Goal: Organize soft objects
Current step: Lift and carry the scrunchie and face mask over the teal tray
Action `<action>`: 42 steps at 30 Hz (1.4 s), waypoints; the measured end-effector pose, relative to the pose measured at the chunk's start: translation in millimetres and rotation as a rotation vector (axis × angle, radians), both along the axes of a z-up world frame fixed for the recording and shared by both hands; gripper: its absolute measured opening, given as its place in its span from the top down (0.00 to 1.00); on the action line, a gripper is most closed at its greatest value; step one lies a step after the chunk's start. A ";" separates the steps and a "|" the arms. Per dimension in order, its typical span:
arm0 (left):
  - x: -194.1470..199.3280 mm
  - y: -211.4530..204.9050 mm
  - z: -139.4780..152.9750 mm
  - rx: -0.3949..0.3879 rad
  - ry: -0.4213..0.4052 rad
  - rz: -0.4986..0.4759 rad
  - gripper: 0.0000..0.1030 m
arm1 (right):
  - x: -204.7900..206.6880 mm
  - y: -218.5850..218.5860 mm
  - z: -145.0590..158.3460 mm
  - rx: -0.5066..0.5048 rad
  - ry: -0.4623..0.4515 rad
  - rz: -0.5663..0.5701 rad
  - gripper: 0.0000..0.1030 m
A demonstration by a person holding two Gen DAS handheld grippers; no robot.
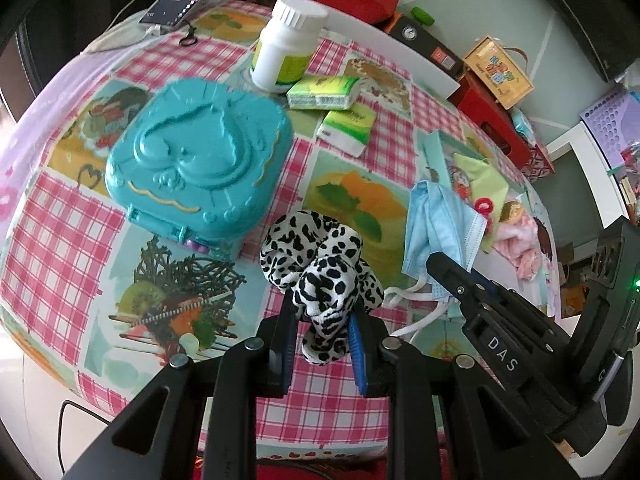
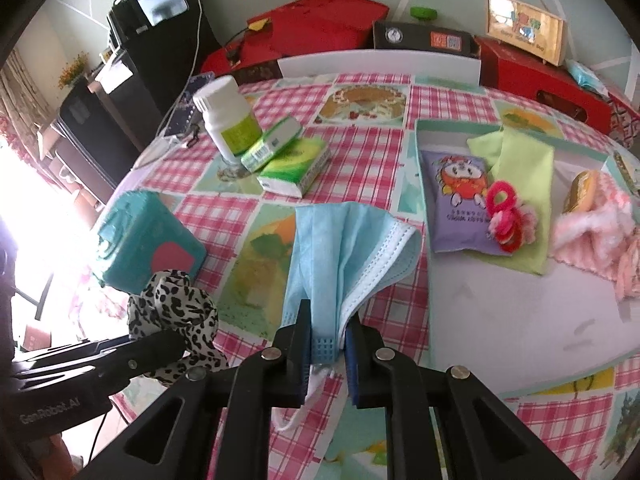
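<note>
Broadly, a checked tablecloth (image 2: 372,152) covers the table, with a white tray (image 2: 500,312) on its right part. Beside the teal case (image 1: 196,160), the left gripper (image 1: 320,332) clamps a leopard-print scrunchie (image 1: 320,268) over the cloth. Nearby, the right gripper (image 2: 326,344) pinches a blue face mask (image 2: 340,248) at the tray's left edge.

Both views are brightly lit by daylight. In the right wrist view, strong glare enters from the left and washes out the counter (image 2: 376,148) at its left edge. Shadows on the counter are soft. Fisheye distortion bows the counter edges, with dark vignetting in the frame corners. Objects near the far-right corner show slight blur.
</note>
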State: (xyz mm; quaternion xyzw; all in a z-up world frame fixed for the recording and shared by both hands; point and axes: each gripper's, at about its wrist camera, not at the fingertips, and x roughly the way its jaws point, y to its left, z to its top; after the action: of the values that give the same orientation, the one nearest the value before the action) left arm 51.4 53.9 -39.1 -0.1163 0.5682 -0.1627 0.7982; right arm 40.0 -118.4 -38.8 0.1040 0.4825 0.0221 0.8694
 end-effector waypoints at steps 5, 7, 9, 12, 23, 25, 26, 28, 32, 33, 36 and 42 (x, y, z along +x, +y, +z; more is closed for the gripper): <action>-7.3 -2.0 18.1 -0.003 -0.039 -0.008 0.77 | -6.0 -5.6 16.6 0.002 -0.036 -0.013 0.85; -9.7 -3.8 25.5 -0.002 -0.054 -0.011 0.77 | -8.8 -8.2 22.7 0.003 -0.049 -0.021 0.85; -11.4 -7.6 31.9 0.005 -0.073 -0.016 0.77 | -12.2 -12.7 29.9 0.004 -0.064 -0.035 0.85; -15.2 -10.3 41.9 0.004 -0.097 -0.021 0.77 | -17.0 -21.4 39.4 0.013 -0.080 -0.061 0.85; -19.5 -29.1 80.9 0.001 -0.192 -0.053 0.77 | -39.9 -72.1 74.8 0.021 -0.159 -0.191 0.85; -20.1 -35.7 86.0 0.001 -0.205 -0.067 0.77 | -44.4 -83.1 79.7 0.021 -0.170 -0.219 0.85; -20.7 -39.2 88.1 0.000 -0.210 -0.076 0.77 | -47.7 -90.4 82.6 0.018 -0.177 -0.239 0.85; -22.0 -47.8 92.0 0.001 -0.222 -0.095 0.77 | -52.8 -101.4 86.8 0.013 -0.186 -0.271 0.85; -24.4 -63.6 98.2 0.001 -0.238 -0.130 0.77 | -64.1 -124.3 92.2 0.012 -0.202 -0.330 0.85; -24.4 -68.5 99.6 0.001 -0.243 -0.141 0.77 | -65.9 -128.7 92.7 0.009 -0.203 -0.344 0.85; -23.1 -82.7 101.8 -0.001 -0.253 -0.172 0.77 | -70.4 -144.0 92.1 0.008 -0.199 -0.386 0.85; -11.0 -113.5 103.5 -0.012 -0.267 -0.223 0.77 | -76.5 -175.7 84.7 0.004 -0.180 -0.471 0.85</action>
State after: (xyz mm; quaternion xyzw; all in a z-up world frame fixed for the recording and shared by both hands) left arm 40.4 -59.6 64.4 -0.0349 0.4654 -0.2676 0.8430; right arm -36.5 -294.1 45.9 0.2130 0.3657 -0.1709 0.8898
